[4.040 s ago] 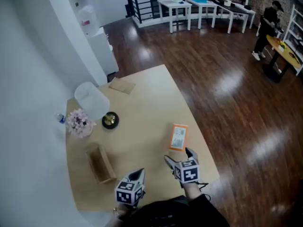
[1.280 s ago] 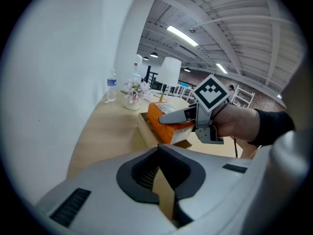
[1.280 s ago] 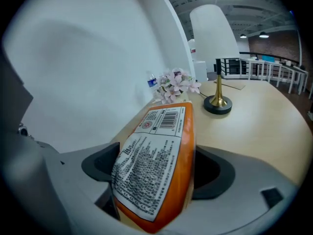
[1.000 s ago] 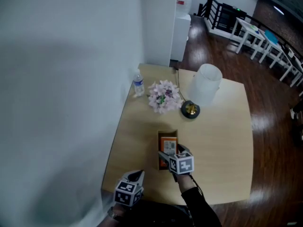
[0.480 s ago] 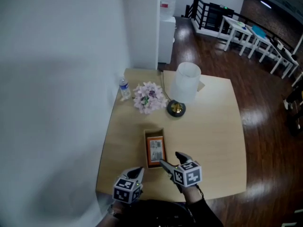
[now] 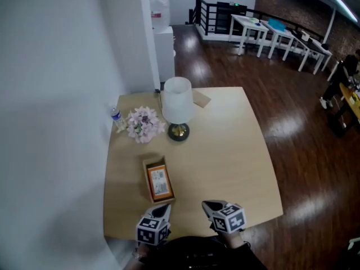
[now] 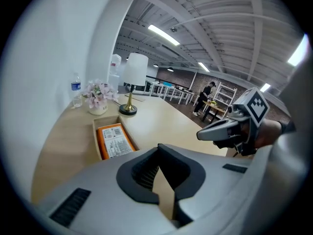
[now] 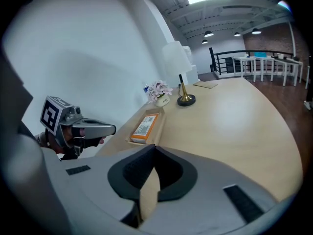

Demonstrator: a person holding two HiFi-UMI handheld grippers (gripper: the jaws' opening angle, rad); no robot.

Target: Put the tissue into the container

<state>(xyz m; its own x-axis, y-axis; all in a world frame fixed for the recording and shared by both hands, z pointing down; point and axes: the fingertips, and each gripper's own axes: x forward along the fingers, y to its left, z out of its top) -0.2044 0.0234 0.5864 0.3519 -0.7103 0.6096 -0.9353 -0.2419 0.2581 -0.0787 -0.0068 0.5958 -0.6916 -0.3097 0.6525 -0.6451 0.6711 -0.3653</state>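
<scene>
Ok, status: dark wood floor to the right, white wall along the left, pale wooden bench between them.

White-shade lamp stands upright on a gold foot at the far middle of the bench. A flat brown packet lies just right of it at the far edge. Whether the two touch, can't tell.

Container is an open-top cardboard box, near-left on the bench, long side running near to far. The tissue pack lies flat inside it, orange with a white label facing up, filling most of the box. Same in the left gripper view: tissue pack sits down between the container walls.

Pink-white flower bunch sits just left of the lamp foot. A small water bottle stands beside the flowers at the left edge.

Left tongs hang over the near edge, just near of the container and not touching it. Tips are closed together with nothing between them.

Right tongs are level with the left ones, further right, over bare bench. Tips are also closed and empty. Each gripper shows in the other's view as a single closed beak.
</scene>
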